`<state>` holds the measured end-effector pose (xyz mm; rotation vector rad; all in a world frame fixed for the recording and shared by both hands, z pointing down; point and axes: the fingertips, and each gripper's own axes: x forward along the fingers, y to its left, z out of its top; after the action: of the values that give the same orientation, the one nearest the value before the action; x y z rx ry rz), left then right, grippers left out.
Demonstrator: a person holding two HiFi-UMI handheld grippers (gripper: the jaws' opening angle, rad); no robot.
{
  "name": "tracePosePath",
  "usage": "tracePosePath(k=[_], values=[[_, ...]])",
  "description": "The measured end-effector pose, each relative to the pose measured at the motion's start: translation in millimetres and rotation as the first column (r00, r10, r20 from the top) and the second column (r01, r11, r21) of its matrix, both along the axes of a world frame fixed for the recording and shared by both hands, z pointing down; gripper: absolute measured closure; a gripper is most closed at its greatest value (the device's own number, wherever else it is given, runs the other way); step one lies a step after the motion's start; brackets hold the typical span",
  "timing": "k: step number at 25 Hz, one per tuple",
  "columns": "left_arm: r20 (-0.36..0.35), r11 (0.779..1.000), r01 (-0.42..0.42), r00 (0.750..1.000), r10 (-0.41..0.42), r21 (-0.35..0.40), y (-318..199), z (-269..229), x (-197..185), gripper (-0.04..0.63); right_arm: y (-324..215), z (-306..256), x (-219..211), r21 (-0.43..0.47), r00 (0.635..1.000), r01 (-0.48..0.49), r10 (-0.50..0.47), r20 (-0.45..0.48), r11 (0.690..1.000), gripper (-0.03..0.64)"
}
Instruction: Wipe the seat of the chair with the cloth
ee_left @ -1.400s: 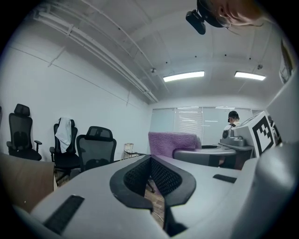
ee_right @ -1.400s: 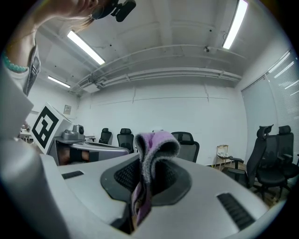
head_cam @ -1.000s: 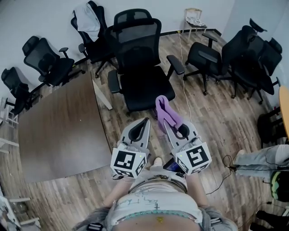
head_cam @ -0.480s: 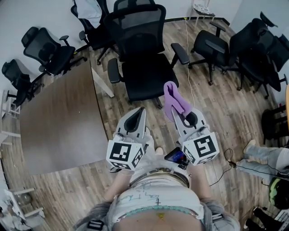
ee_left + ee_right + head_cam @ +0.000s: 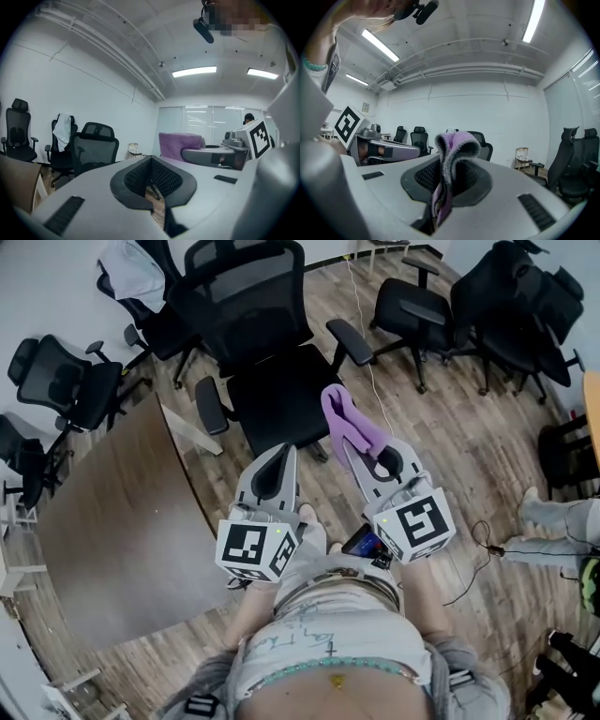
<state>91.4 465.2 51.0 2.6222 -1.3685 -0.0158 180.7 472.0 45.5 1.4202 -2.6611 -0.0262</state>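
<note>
readable text: none | left gripper (image 5: 283, 454) cube (image 5: 251, 550), right gripper (image 5: 354, 448) cube (image 5: 415, 524): only black-white square markers | shirt print (image 5: 305, 638): not legible

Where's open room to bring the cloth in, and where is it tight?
The black mesh chair's seat lies bare between its two armrests. The brown tabletop left of it is bare too, and the wooden floor to its right is mostly bare. Crowded: the black chairs at far right.
</note>
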Motion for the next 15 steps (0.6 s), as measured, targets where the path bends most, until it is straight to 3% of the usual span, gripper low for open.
tracePosePath(k=[7,15], values=[[0.005,0.998,-0.054,0.999,0.054,-0.013,-52,1,-5,0.588,-51,-2,-7,-0.002,0.999,-0.017,0.017,-0.029,1.000,0.569],[0.005,1.000,-0.018,1.000,0.018,-0.018,-85,12,-34,0.588,-88,3,-16,0.010,0.999,-0.038,0.038,-0.009,0.999,0.569]])
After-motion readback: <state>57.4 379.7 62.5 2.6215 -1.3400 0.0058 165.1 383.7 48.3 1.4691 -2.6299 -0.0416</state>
